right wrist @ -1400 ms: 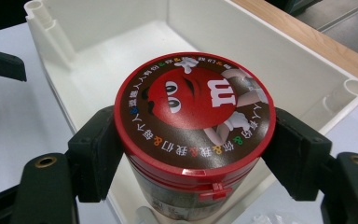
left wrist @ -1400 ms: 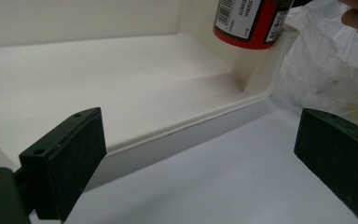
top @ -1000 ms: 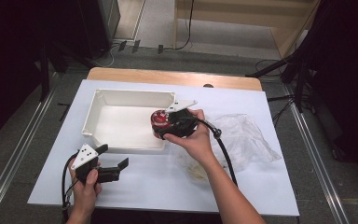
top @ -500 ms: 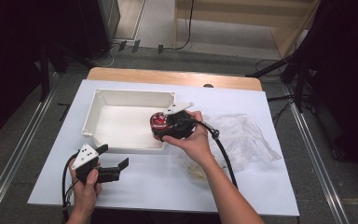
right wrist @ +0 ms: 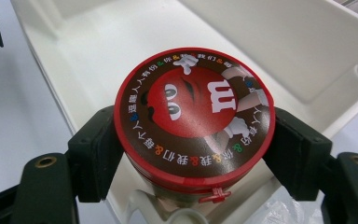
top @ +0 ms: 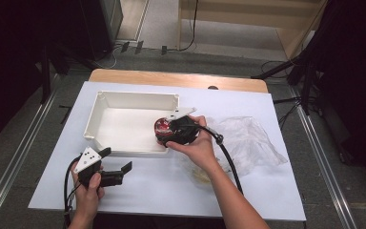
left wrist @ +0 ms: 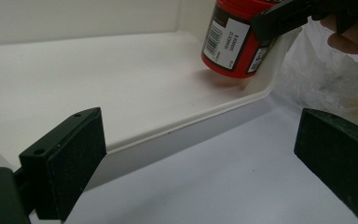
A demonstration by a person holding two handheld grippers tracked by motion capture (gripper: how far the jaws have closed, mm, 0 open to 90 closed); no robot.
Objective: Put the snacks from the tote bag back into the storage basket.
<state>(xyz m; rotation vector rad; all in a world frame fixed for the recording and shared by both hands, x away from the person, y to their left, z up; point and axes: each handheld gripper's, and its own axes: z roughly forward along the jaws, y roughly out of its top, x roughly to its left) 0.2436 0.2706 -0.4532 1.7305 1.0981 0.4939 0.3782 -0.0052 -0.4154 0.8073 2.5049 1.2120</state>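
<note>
Clamping the red M&M's candy tub [right wrist: 194, 116] by its sides, the right gripper [top: 171, 129] lowers it into the white tray's [top: 106, 101] 4 o'clock corner, while the left gripper [top: 119, 164], jaws spread and empty, waits at the tray's 6 o'clock.

you see a red candy tub [right wrist: 193, 116] with a brown ring of coloured letters, in a white tray [top: 124, 125], by black pads [right wrist: 98, 149].
</note>
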